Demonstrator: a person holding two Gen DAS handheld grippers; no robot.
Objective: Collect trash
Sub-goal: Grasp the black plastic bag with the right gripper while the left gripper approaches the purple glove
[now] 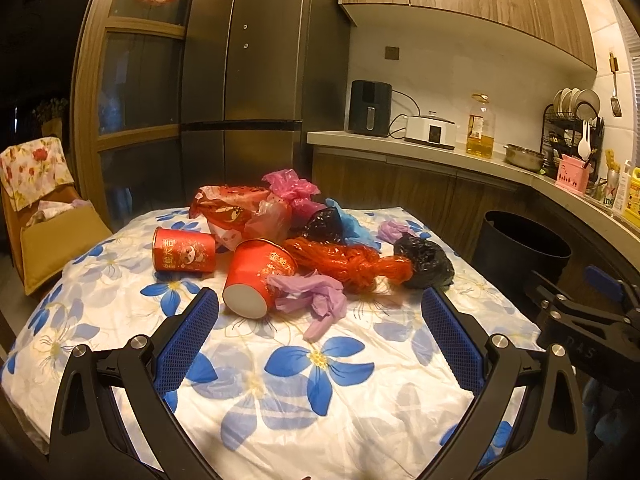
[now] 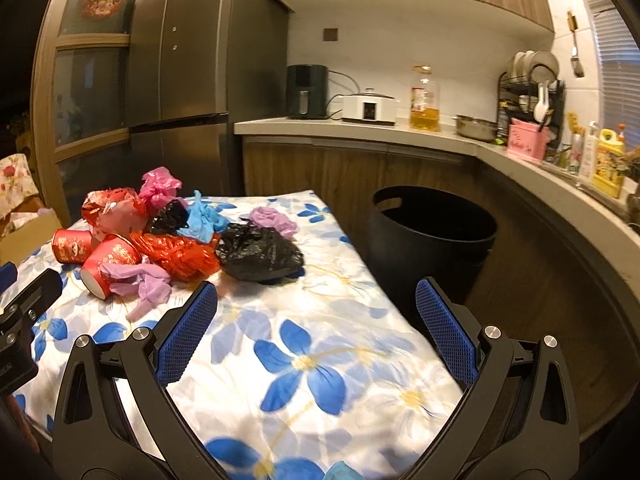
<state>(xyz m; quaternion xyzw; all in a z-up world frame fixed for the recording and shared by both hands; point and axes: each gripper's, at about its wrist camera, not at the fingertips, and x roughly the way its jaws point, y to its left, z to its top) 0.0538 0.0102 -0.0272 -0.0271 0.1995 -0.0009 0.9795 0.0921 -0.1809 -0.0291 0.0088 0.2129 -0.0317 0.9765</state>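
A bench (image 1: 360, 420) draped in a white cloth printed with blue flowers carries the trash, heaped at its far end; beside the bench, on the floor toward the kitchen worktop, stands a black bin (image 2: 434, 236) with its mouth open. Both grippers hover over the near part of the cloth, apart from the heap; the left gripper (image 1: 320, 312) has its blue-padded fingers spread wide with nothing between them, and the right gripper (image 2: 316, 300) is likewise spread wide and empty, nearer the bin side. In the heap, a knotted red mesh bag (image 1: 344, 266) lies across the middle, touching a crumpled black bag (image 1: 426, 260) at its right end; behind them sit a red and pink printed wrapper (image 1: 236, 212), a pink bag (image 1: 290, 188), a smaller black bag (image 1: 324, 224) and a blue one (image 1: 352, 228). Two red paper cups lie on their sides, one at the left (image 1: 183, 255), one nearer (image 1: 256, 276) with a lilac scrap (image 1: 312, 296) draped against it; another lilac scrap (image 2: 274, 218) lies behind the black bag.
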